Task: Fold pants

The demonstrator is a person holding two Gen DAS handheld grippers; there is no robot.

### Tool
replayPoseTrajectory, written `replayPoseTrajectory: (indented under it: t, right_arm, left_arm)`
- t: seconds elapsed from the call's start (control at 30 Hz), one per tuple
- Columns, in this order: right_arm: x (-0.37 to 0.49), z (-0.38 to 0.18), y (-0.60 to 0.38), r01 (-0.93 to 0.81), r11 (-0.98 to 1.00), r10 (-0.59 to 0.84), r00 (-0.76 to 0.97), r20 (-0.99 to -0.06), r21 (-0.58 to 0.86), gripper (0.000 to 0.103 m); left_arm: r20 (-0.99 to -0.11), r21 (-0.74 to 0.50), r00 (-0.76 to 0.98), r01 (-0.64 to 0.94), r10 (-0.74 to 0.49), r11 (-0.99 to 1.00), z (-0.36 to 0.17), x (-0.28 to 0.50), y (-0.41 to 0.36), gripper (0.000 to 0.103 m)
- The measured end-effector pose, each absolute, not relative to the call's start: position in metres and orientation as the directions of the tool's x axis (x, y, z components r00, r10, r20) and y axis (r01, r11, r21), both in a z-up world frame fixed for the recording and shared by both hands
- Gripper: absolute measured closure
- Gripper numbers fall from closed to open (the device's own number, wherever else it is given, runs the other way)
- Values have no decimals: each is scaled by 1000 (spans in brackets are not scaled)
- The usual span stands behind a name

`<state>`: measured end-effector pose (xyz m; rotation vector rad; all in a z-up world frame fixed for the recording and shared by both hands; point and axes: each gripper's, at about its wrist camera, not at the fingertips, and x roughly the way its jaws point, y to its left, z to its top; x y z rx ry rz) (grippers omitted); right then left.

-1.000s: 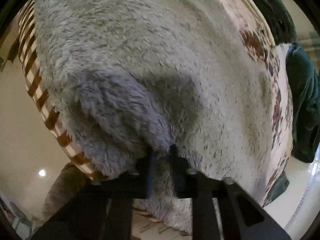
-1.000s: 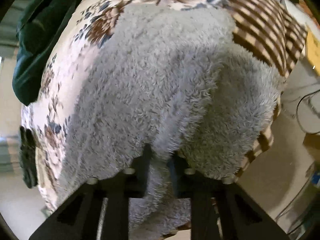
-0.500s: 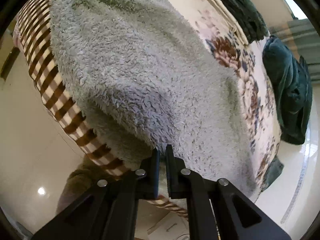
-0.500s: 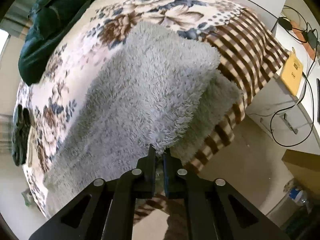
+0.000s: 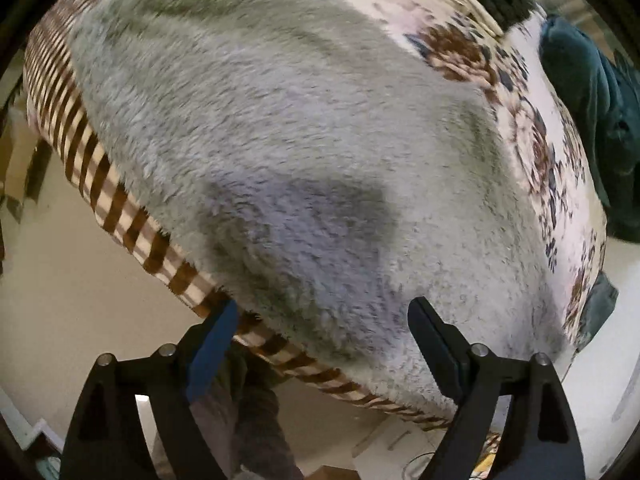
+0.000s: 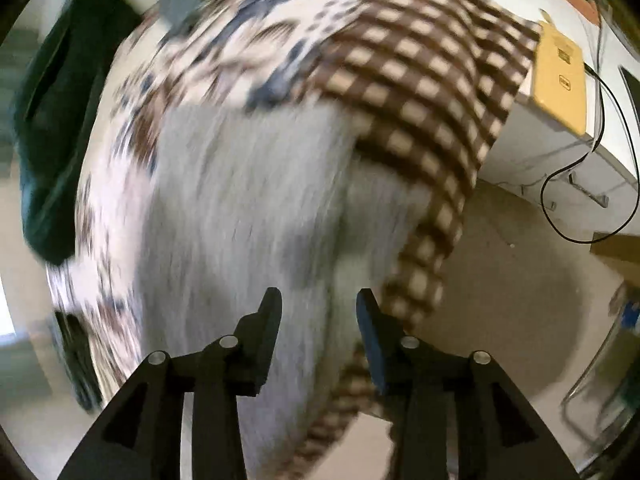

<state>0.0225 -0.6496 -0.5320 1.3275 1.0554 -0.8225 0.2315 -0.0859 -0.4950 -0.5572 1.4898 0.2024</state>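
Pale, smooth flooring (image 5: 60, 300) surrounds a bed whose blanket (image 5: 536, 148) carries brown and blue flowers on cream across the top and a brown-and-cream check along its hanging edge. Spread over that blanket lie the pants (image 5: 304, 152), a thick, shaggy, grey-green fleece with a long, soft pile; they sit near the bed's edge, with part of the fabric draping over the checked border.

From the left wrist view, the left tool (image 5: 322, 314) hovers just above the fleece with its two black fingers spread wide apart, nothing between them; one finger shows a blue pad on its inner face. A darker, shadowed patch marks the pile just ahead of the fingers. A rumpled dark green cloth (image 5: 592, 120) lies at the far side of the bed.

The right wrist view is smeared by motion blur, so the fleece (image 6: 240, 220) reads as grey streaks. The right tool (image 6: 318, 300) also has its fingers apart, though less widely, and holds nothing. Only this view shows the room beyond the bed corner: a white table (image 6: 552, 148) with a flat yellow object (image 6: 560, 76) on top, and a thin black cable (image 6: 616, 160) looping down its side. The green cloth (image 6: 60, 120) appears here too, on the opposite edge of the frame.
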Motion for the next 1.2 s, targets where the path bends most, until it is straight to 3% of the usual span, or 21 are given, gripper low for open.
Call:
replayPoseTrajectory:
  t: [0.1,0.2,0.43,0.57,0.6,0.7,0.8,0.87,0.9,1.1,1.2]
  right_arm:
    - [35,-543,-665,920,78,103,376,-921,385,62]
    - [50,-526,-660,933,184,0,316,-949,310,97]
    - [21,-478,-649,950,203,-100,262,-960,239,102]
    - [4,-496,-655,936,166,35,310,-950,312,101]
    - [4,-503,-657,926,151,79,338,-938,346,97]
    - [18,-526,-660,908,117,147,384,-911,402,49]
    - [37,-552,-657,923,106,173,349,-921,370,45]
    - [47,-557,-651,928,123,129,337,-933,352,69]
    - [54,-554,-647,931,161,103,313,-944,326,96]
    - [43,-495,-630,947,222,-73,252,-965,230,98]
    - [38,-513,-635,953,210,31,216,-976,217,98]
  left_arm:
    - [-975,-223,91,-422,-203,879,-492,234,-102,17]
    - [-974,-226,80,-373,-211,900,-492,240,-124,17]
    - [-969,-246,58,-327,-241,912,-490,242,-144,17]
    - [-967,-252,57,-333,-248,908,-491,243,-142,17]
    - [-967,-253,56,-338,-249,906,-492,244,-140,17]
    - [-966,-255,56,-343,-251,904,-492,243,-132,17]
    - [-969,-246,61,-341,-240,907,-491,243,-125,17]
    - [-971,-237,62,-336,-230,912,-492,244,-123,17]
    - [-974,-227,63,-329,-218,917,-492,245,-122,17]
    - [-977,-211,76,-322,-197,923,-486,248,-111,17]
    - [-974,-226,81,-341,-211,913,-487,250,-101,17]
